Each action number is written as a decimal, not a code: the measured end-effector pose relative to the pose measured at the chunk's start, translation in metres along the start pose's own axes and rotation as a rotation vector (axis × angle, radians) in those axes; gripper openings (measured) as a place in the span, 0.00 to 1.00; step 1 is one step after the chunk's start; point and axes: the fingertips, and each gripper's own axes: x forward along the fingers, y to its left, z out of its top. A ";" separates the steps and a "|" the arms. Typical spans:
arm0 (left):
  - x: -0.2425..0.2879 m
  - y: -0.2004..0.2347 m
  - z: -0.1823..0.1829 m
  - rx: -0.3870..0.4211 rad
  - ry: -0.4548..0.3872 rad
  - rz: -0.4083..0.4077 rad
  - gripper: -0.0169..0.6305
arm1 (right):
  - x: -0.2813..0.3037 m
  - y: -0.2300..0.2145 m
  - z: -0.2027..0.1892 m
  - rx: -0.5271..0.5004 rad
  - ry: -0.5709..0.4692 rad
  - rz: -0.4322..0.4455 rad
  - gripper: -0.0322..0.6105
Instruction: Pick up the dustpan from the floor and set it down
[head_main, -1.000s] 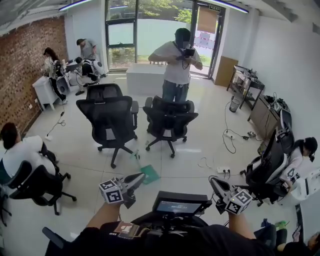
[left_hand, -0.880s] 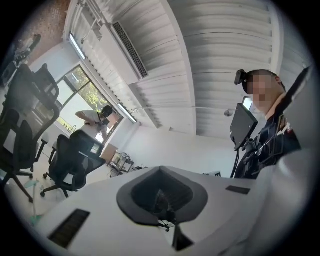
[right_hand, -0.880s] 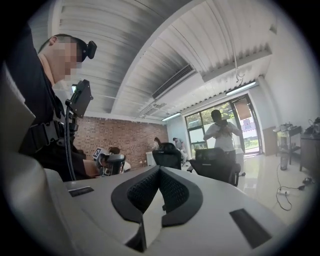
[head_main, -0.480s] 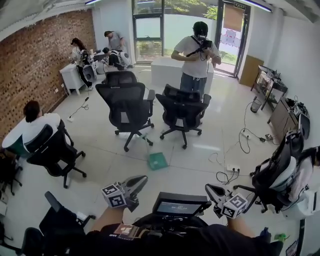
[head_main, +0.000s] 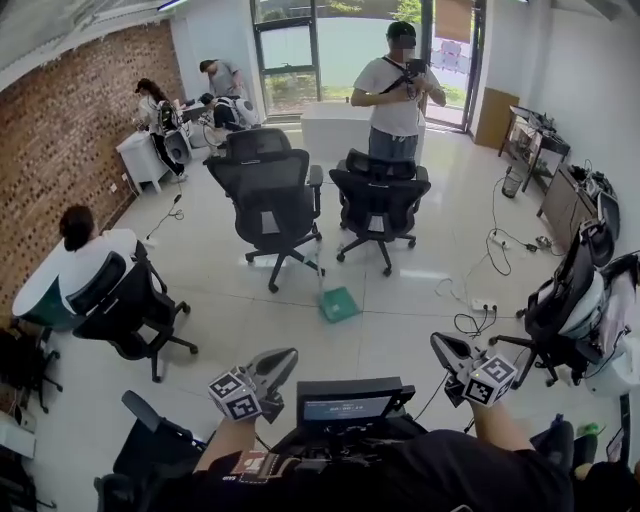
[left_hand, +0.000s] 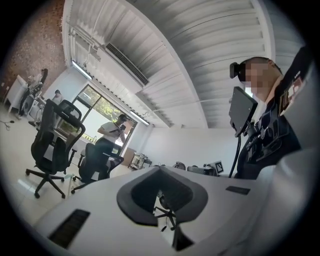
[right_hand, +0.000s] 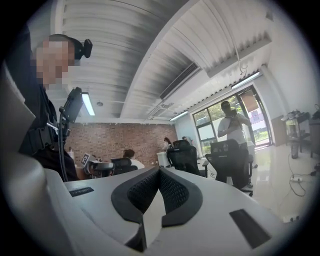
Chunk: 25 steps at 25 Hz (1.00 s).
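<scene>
A green dustpan (head_main: 338, 303) lies on the pale floor just in front of two black office chairs, its handle slanting up to the left. Both grippers are held low at the bottom of the head view, well short of the dustpan. My left gripper (head_main: 275, 360) points up and to the right, jaws shut and empty. My right gripper (head_main: 446, 350) points up and to the left, jaws together with nothing between them. In the left gripper view the left gripper (left_hand: 160, 171) closes at its tip, and in the right gripper view so does the right gripper (right_hand: 160, 173). Neither gripper view shows the dustpan.
Two black chairs (head_main: 272, 200) (head_main: 381, 205) stand behind the dustpan, and a person (head_main: 396, 85) stands beyond them. A seated person (head_main: 72, 262) and chair are at the left. Another chair (head_main: 572, 312) and floor cables (head_main: 478, 300) are at the right. A small screen (head_main: 345, 406) hangs between the grippers.
The view has swung left and forward, so the dustpan now shows further right and higher in the picture. Both grippers stay shut and have shifted slightly right.
</scene>
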 end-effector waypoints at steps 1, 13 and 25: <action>-0.023 0.006 0.003 0.014 0.020 0.001 0.05 | 0.012 0.020 -0.001 0.014 -0.002 -0.011 0.06; -0.126 0.036 0.025 0.037 0.044 -0.037 0.05 | 0.057 0.130 -0.012 0.090 -0.030 -0.060 0.06; -0.045 -0.001 0.015 0.029 0.017 -0.040 0.05 | 0.018 0.070 -0.010 0.051 -0.015 -0.002 0.06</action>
